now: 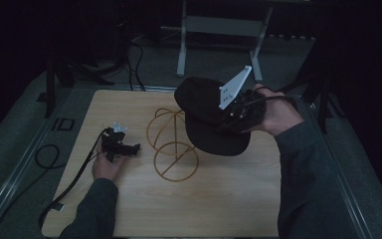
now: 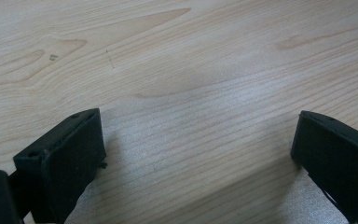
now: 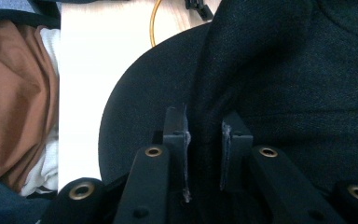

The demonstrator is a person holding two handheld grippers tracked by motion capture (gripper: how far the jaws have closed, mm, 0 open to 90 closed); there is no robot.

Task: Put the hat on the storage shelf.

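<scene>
Above wire stand (image 1: 171, 144) | right tongs (image 3: 204, 140) pinch black cap (image 3: 284, 79)

A dim lab or recording room, as I see it from my remote station.

I am looking down on a pale wood-grain tabletop (image 1: 219, 199) set on a grey metal frame (image 1: 27, 149), standing on grey carpet (image 1: 10, 144) in a room so dark that the walls fall away into black. Behind it I see the grey metal legs of a second table (image 1: 181, 45), and black cables (image 1: 135, 59) trail loose over the floor. A black cable (image 1: 72, 179) loops off the table's left edge. On the frame I read a dark printed label "ID" (image 1: 62, 124); this is no home or shop.
</scene>
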